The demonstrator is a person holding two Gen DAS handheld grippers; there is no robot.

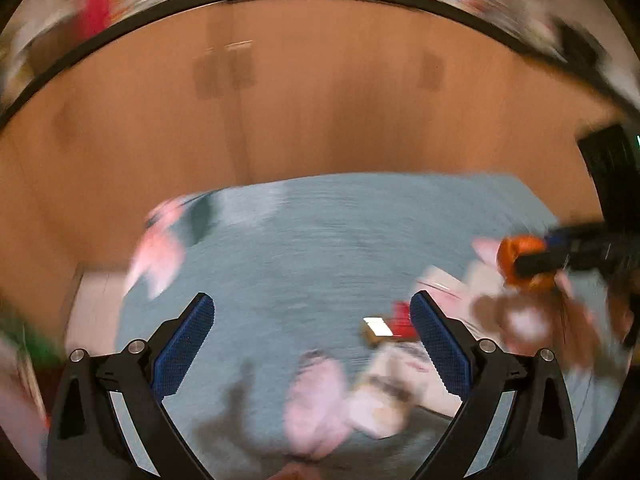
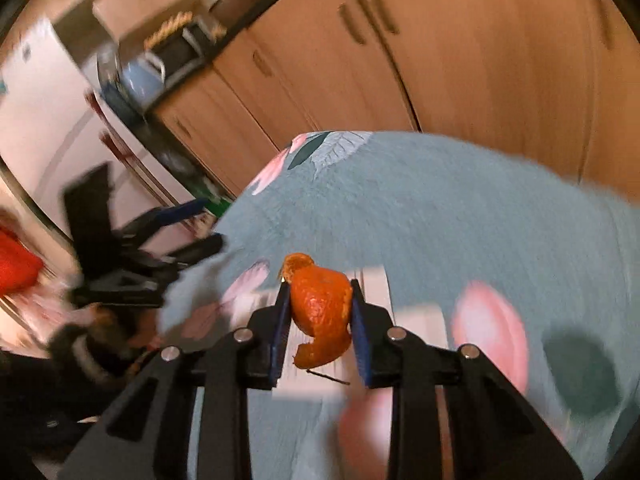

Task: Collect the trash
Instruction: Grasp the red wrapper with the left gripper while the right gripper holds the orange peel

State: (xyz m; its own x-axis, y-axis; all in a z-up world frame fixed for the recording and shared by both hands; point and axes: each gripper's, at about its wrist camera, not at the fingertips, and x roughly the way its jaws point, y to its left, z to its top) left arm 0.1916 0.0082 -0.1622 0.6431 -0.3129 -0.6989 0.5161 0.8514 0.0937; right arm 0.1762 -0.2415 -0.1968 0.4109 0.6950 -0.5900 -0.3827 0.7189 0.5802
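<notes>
Peel (image 2: 320, 312) sat pinched in my R gripper (image 2: 319, 300), above the blue rug (image 2: 440, 208) w/ white paper (image 2: 416, 316) under it. L gripper (image 1: 312, 312) was spread wide, empty, over the rug, scraps (image 1: 384, 384) blurred below. Peel also showed at far right in L view (image 1: 520, 248). Wood cabinets (image 2: 480, 60) behind.

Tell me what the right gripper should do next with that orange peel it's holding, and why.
Probably carry the orange peel clear of the blue floral cloth toward wherever trash is being gathered; no bin shows in either view. The right gripper has its jaws closed on the peel and it hangs free above the cloth, so the grasp looks done. The left gripper is open and empty, with other scraps below it.
</notes>
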